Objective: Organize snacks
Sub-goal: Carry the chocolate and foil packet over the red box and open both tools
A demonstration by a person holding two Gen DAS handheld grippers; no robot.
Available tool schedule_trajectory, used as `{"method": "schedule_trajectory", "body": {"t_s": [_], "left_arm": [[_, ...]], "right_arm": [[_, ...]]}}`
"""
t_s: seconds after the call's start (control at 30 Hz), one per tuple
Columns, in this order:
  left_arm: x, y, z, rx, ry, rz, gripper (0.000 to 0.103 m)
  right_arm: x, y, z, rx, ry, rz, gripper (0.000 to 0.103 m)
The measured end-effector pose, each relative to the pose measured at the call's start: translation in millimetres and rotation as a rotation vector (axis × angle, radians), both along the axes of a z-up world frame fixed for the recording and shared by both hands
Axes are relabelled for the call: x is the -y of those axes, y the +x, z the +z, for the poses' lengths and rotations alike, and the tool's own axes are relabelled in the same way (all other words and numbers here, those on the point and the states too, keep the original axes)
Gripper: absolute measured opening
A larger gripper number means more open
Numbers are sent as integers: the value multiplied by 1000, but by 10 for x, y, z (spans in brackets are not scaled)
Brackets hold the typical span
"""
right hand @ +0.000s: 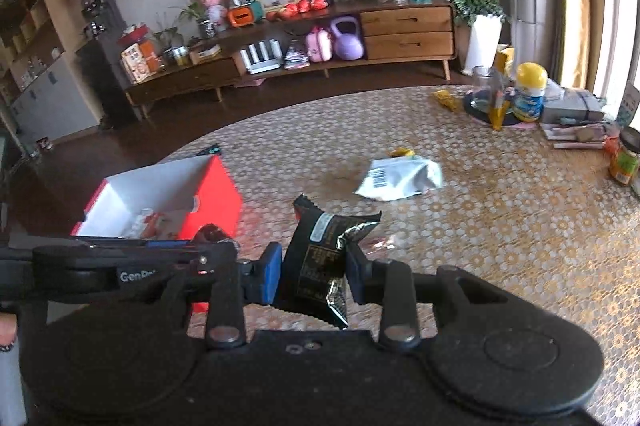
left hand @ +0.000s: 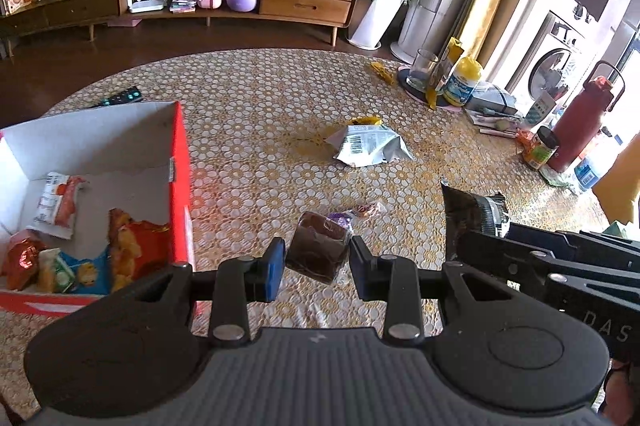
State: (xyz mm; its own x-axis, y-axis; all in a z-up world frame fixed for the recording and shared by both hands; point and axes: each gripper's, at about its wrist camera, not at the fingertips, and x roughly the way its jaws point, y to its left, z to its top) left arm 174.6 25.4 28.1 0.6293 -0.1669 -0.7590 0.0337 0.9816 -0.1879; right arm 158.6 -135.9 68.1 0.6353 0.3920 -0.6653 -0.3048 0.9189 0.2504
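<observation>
Two crinkly packets (left hand: 318,252) (right hand: 320,262), perhaps foil.

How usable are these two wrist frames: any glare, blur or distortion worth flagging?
Left wrist view: heavy fisheye bending of the table, blown-out window glare at right behind the red bottle, brown wrapped snack sharp. Right wrist view: same bending, washed window light at right, red box slightly smeared, black packet readable.

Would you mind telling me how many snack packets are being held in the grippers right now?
2. The left gripper clamps a brown wrapped cake; the right gripper clamps a black foil packet. Nothing else appears held.
</observation>
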Motion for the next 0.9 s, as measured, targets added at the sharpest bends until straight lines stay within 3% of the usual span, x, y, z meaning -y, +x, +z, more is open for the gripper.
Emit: {"method": "schedule_trajectory", "body": {"t_s": [0.43,0.9], "left_arm": [[-488,-356,246,39,0,40,33],[-1384,-412,250,55,35,172,33]], "right_arm": [[-556,-144,180,32,-15,105,32],[-1405,-35,144,32,-66,214,32]]}}
